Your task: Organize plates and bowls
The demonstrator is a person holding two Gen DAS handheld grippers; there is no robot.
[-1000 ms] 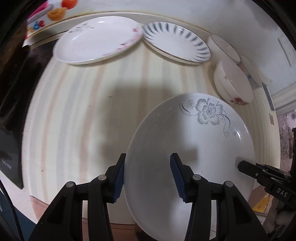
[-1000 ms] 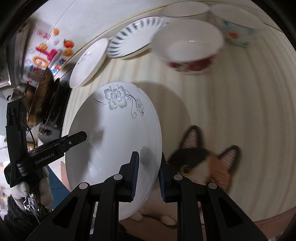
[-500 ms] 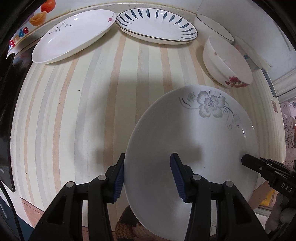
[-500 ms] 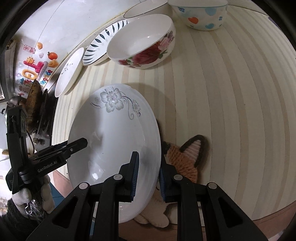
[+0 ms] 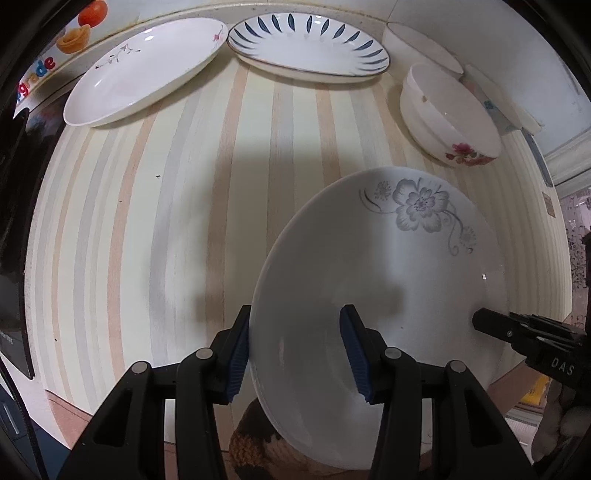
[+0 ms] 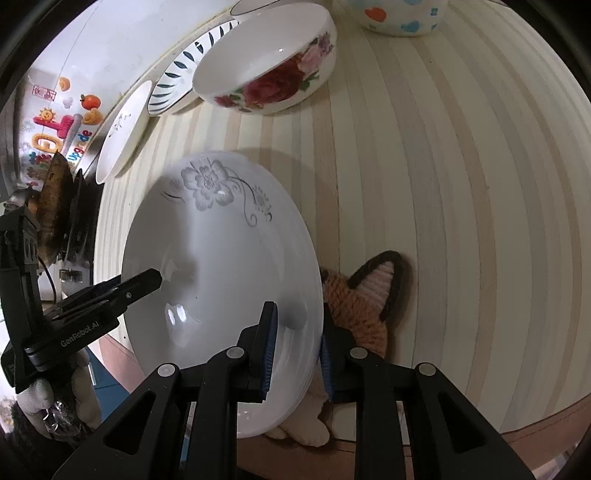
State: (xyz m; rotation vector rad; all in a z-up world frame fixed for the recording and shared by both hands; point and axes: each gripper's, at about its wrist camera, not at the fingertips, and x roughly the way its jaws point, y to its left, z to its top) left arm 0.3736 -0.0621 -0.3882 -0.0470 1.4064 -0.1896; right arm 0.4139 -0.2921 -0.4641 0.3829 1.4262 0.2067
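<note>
The grey-flower plate (image 5: 376,288), white, glossy and shallow, sits tilted over the near edge of the striped table (image 5: 155,206), held at opposite rims by both grippers; the left gripper (image 5: 297,354) straddles its left rim with jaws partly apart, one blue ribbed pad against the outside and the other over the inner face, though whether that inner pad presses I cannot tell; the right gripper (image 6: 295,347) has the right rim between its narrowly spaced pads, gripping it; under the plate's near side lies a knitted fox-shaped mat (image 6: 365,295), orange with dark-edged ears, partly covered; a broad stretch of bare table lies open left of and beyond the plate; along the far wall rest a white plate with a small sprig (image 5: 147,70) and a blue-leaf plate (image 5: 306,44), rims nearly touching; a rose-printed bowl (image 5: 448,114) stands right of them, near the held plate's far rim but apart; a bowl with hearts (image 6: 399,14) sits beyond it; the tabletop is smooth, striped cream, tan and grey; bright stickers (image 6: 55,125) mark the wall at left
</note>
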